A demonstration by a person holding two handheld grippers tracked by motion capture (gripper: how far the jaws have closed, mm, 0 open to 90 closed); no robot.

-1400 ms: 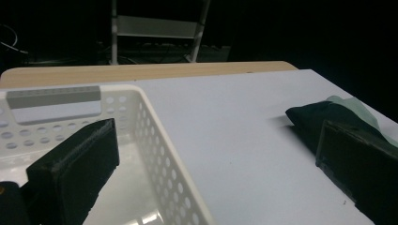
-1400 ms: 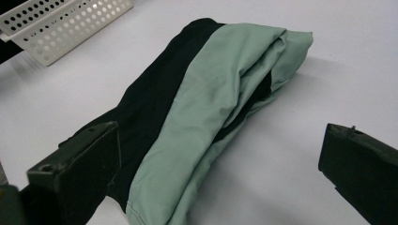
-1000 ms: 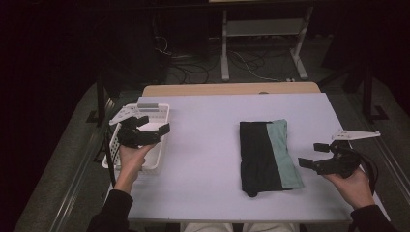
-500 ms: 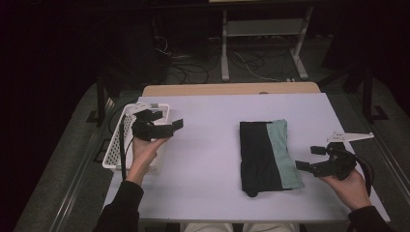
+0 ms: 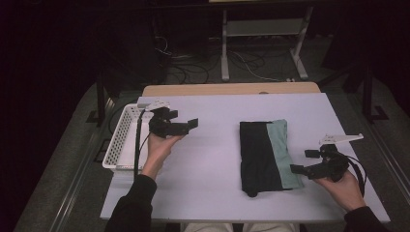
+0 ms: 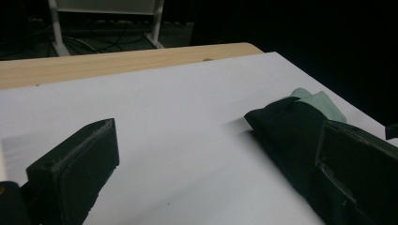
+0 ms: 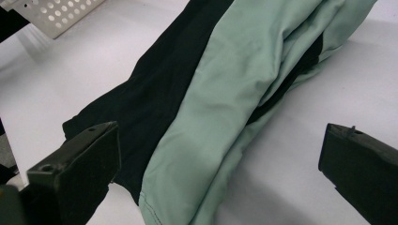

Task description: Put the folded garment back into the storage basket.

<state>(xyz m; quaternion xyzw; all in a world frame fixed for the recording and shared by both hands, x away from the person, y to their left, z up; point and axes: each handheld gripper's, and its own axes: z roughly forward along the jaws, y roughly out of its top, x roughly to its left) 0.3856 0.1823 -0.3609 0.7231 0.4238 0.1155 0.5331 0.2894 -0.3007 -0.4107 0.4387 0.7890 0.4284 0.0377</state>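
The folded garment (image 5: pixel 265 155) lies flat on the white table (image 5: pixel 212 193), toward the table's right half. It is folded into a long rectangle: the half facing the basket is black, the other half is pale green. In the right gripper view the garment (image 7: pixel 211 108) shows several stacked layers, with black fabric visible between the green folds at the edge farthest from the basket.

My right gripper (image 5: pixel 309 162) sits just beside the garment's near right corner, on the side away from the basket. Its jaws stand wide apart and hold nothing; in the right gripper view both jaws flank the garment's end without touching it. My right hand (image 5: pixel 344 187) holds it just above the table.

My left gripper (image 5: pixel 186 126) is well apart from the garment, between it and the basket, and points toward the garment. Its jaws are also spread wide and empty. In the left gripper view the garment (image 6: pixel 300 126) lies ahead, partly behind one jaw. My left hand (image 5: pixel 157 150) holds this gripper from below.

The white perforated basket (image 5: pixel 120 142) rests at the table's left edge, the far side of my left gripper from the garment. The part of its interior in the high view holds nothing that I can make out; the gripper's cable crosses over it.
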